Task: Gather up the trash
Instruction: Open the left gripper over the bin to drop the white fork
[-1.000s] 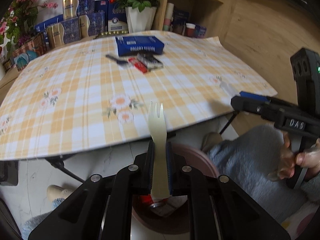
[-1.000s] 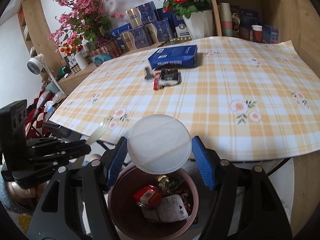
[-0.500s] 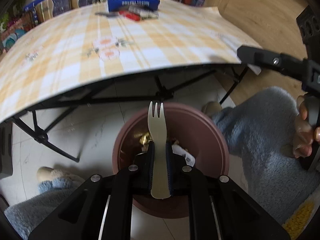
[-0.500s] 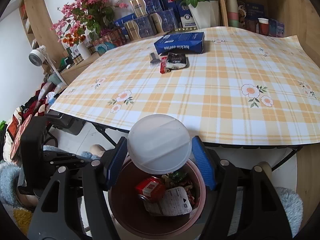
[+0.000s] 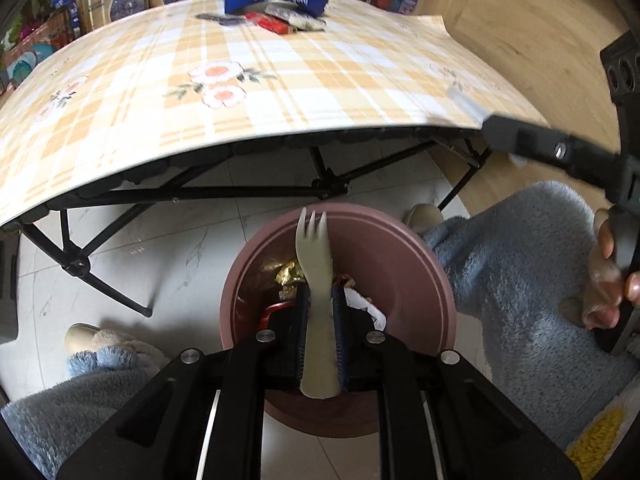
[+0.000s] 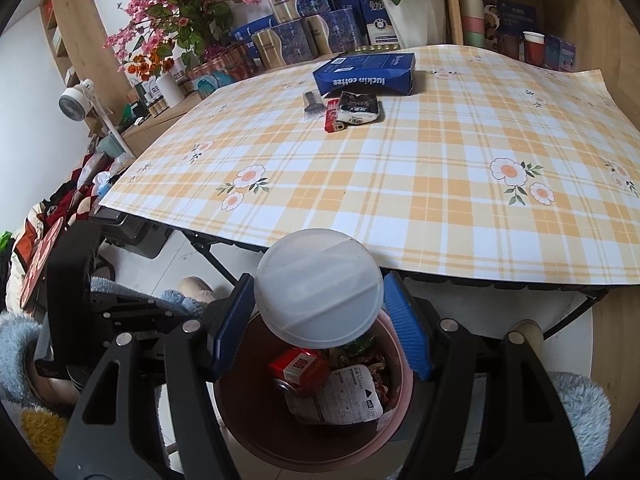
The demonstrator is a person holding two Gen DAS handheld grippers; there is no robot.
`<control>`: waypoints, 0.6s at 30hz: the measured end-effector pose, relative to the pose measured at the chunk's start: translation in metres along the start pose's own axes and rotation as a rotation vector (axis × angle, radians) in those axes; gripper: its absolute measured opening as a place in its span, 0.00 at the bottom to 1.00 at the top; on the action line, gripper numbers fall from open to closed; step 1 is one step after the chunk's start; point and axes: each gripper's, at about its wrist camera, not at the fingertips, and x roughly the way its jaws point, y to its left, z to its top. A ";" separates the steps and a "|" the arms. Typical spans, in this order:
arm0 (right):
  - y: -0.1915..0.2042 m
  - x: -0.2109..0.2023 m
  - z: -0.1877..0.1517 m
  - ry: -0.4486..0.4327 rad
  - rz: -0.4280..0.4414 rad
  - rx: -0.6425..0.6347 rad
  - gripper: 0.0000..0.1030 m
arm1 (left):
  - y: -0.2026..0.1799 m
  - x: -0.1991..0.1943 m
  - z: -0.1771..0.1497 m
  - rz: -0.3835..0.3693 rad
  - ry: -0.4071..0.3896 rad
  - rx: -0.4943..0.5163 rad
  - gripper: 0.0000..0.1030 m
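Observation:
My left gripper is shut on a cream plastic fork and holds it above the pink trash bin, tines pointing away. My right gripper is shut on a round white plastic lid, held above the same bin. The bin holds a red can and a white wrapper. On the checked table lie a blue coffee box, a black-and-white packet, a red wrapper and a small dark item.
The folding table's black legs stand just beyond the bin. The person's blue fleece legs and slippers flank the bin. Flower pots, boxes and shelves line the far side. The right gripper's body shows at right.
My left gripper has tilted down from the table edge to over the bin, still holding the fork. My right gripper has kept the lid over the bin, shifting slightly.

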 end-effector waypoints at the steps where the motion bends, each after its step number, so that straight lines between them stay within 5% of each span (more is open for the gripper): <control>1: 0.001 0.001 0.000 0.004 0.000 -0.006 0.65 | 0.000 -0.003 0.000 0.004 -0.010 -0.005 0.18; 3: 0.004 0.003 -0.002 0.013 0.000 -0.019 0.65 | 0.003 -0.011 0.002 0.014 -0.045 -0.024 0.37; 9: 0.010 0.010 -0.005 0.054 -0.002 -0.056 0.65 | 0.018 -0.044 0.006 0.054 -0.198 -0.116 0.66; 18: 0.020 0.025 -0.011 0.126 -0.007 -0.109 0.65 | 0.034 -0.076 0.008 0.151 -0.356 -0.188 0.84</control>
